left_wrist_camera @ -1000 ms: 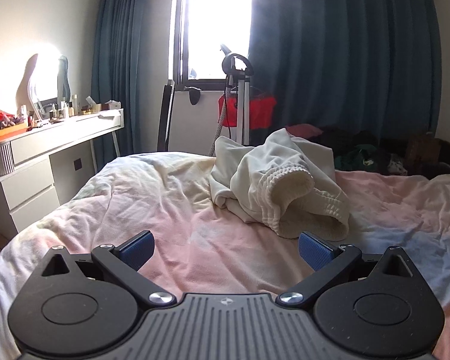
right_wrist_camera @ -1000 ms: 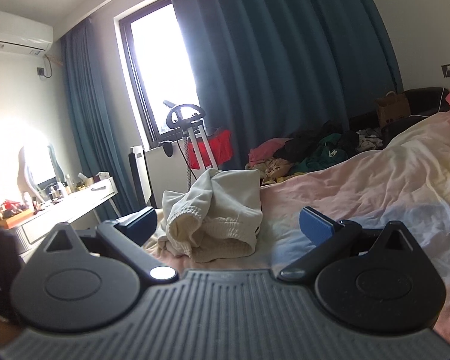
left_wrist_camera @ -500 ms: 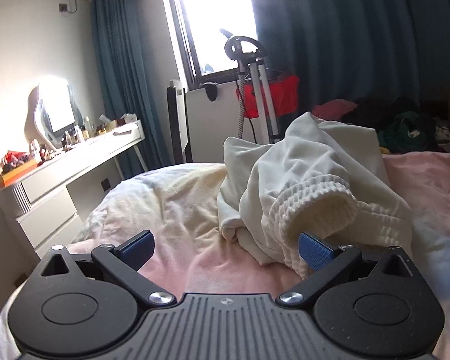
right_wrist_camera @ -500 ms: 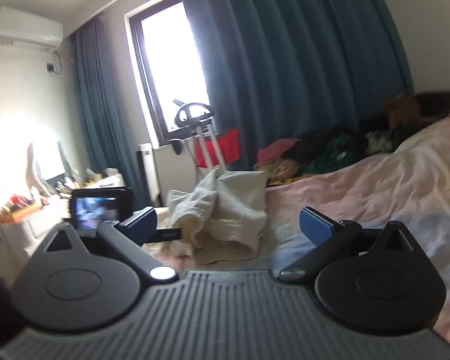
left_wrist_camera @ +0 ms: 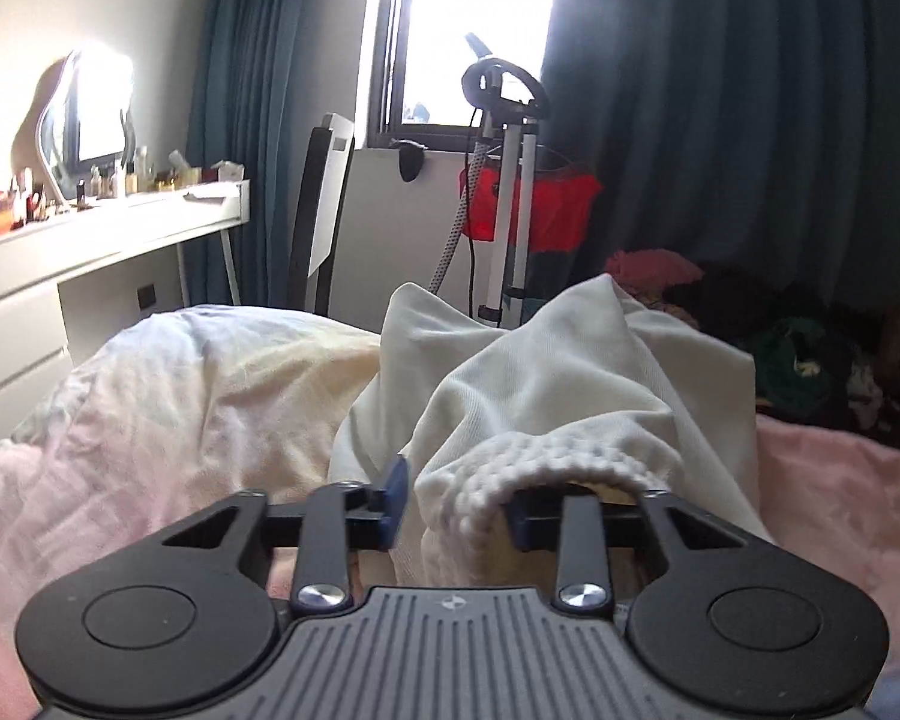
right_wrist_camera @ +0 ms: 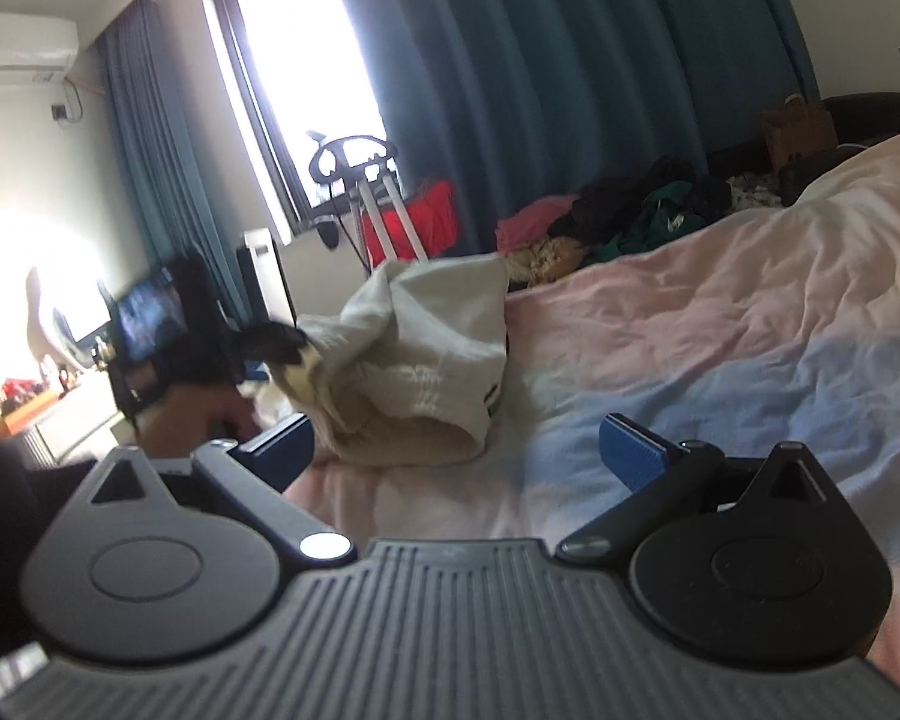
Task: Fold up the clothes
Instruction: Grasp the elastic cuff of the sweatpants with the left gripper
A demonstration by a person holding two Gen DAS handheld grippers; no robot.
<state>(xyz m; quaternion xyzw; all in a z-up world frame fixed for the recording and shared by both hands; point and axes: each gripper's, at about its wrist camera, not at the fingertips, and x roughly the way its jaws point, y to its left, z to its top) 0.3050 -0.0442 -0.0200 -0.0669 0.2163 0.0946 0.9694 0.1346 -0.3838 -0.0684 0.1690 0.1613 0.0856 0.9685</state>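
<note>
- We see one cream garment (left_wrist_camera: 576, 396) crumpled on the one pink bed (left_wrist_camera: 150, 414).
- Our left gripper (left_wrist_camera: 456, 498) is clamped on its ribbed cuff (left_wrist_camera: 546, 468).
- Our right gripper (right_wrist_camera: 456, 450) gapes wide, nothing between its two blue pads (right_wrist_camera: 633, 450), just short of the garment.

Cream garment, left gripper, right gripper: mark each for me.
cream garment (left_wrist_camera: 576, 396): left wrist view, smooth fabric above the ribbed band.
left gripper (left_wrist_camera: 456, 498): left wrist view, between fingertips, shut on the ribbed band.
right gripper (right_wrist_camera: 456, 450): right wrist view, between the open fingertips, just short of the garment.
</note>
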